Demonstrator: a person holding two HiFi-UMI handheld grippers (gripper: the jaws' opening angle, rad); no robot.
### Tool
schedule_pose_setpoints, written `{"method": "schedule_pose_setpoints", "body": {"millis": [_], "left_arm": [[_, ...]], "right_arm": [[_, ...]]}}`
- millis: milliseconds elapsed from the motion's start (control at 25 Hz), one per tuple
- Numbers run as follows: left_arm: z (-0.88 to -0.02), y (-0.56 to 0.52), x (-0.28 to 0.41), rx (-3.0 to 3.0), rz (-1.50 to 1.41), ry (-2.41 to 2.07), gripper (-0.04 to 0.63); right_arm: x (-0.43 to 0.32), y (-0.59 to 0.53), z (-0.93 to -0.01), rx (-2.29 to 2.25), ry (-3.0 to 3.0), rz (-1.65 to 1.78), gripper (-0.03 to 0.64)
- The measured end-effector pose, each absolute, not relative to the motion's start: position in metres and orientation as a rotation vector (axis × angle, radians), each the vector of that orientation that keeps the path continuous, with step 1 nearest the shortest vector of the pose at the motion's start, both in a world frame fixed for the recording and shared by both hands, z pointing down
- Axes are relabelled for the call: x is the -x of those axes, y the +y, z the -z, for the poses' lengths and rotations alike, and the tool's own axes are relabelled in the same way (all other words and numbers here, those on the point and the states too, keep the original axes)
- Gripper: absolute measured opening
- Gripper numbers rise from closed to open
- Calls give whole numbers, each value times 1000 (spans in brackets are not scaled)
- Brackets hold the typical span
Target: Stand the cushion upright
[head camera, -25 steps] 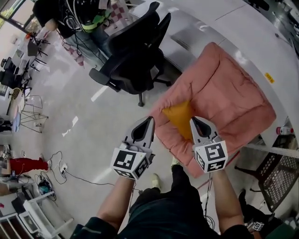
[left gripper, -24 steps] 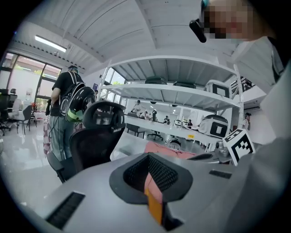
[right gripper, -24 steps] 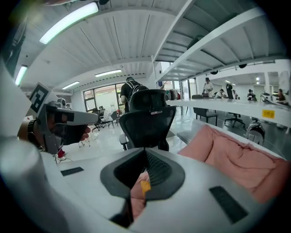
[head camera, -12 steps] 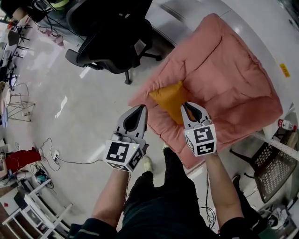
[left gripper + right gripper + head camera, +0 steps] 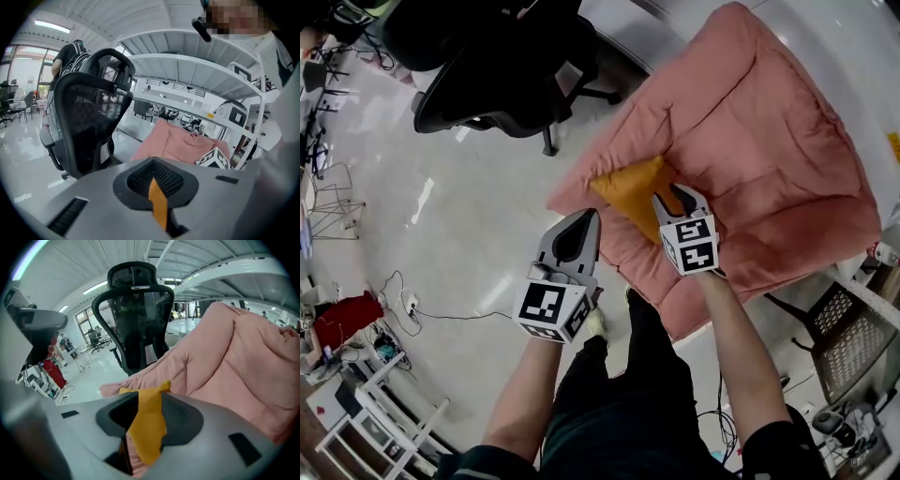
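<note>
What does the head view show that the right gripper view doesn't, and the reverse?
Head view only: the person's arms and legs, seen from above. Right gripper view only: the right hand-held gripper up close, its jaws just opening and standing apart around a corner of the orange cushion. Both: the orange cushion, the pink quilt and the black chair.

I see the cushion (image 5: 633, 187) on the quilt (image 5: 769, 159), at its left edge. The chair (image 5: 502, 66) stands left of the quilt.
</note>
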State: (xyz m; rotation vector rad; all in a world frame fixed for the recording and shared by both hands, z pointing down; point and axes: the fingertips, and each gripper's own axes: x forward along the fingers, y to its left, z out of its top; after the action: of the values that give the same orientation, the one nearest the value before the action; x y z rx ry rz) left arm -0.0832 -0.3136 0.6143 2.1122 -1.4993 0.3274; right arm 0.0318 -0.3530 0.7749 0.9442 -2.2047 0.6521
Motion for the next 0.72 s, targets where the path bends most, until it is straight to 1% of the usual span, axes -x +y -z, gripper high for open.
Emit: {"method": "schedule_pose_setpoints", "body": {"millis": [120, 240, 320, 600, 680, 720], "left_arm": [[-624, -316, 81, -2102, -337, -1489, 3], [-632, -317, 80, -2096, -344, -1477, 3], [-636, -317, 81, -2087, -350, -1474, 3], [-641, -312, 86, -2061, -380, -1476, 3], [-640, -309, 88, -2055, -384, -1481, 3], [-639, -308, 89, -2054, -385, -1483, 3]], "right_arm": [[-29, -364, -795, -971, -2175, -716, 155], [-27, -376, -813, -1017, -2146, -792, 191], [-26, -382, -823, -1038, -2123, -855, 201], [-19, -393, -846, -987, -2018, -949, 186], [-17, -392, -851, -939, -1984, -945, 163], [-15, -391, -853, -914, -1967, -944, 138]]}}
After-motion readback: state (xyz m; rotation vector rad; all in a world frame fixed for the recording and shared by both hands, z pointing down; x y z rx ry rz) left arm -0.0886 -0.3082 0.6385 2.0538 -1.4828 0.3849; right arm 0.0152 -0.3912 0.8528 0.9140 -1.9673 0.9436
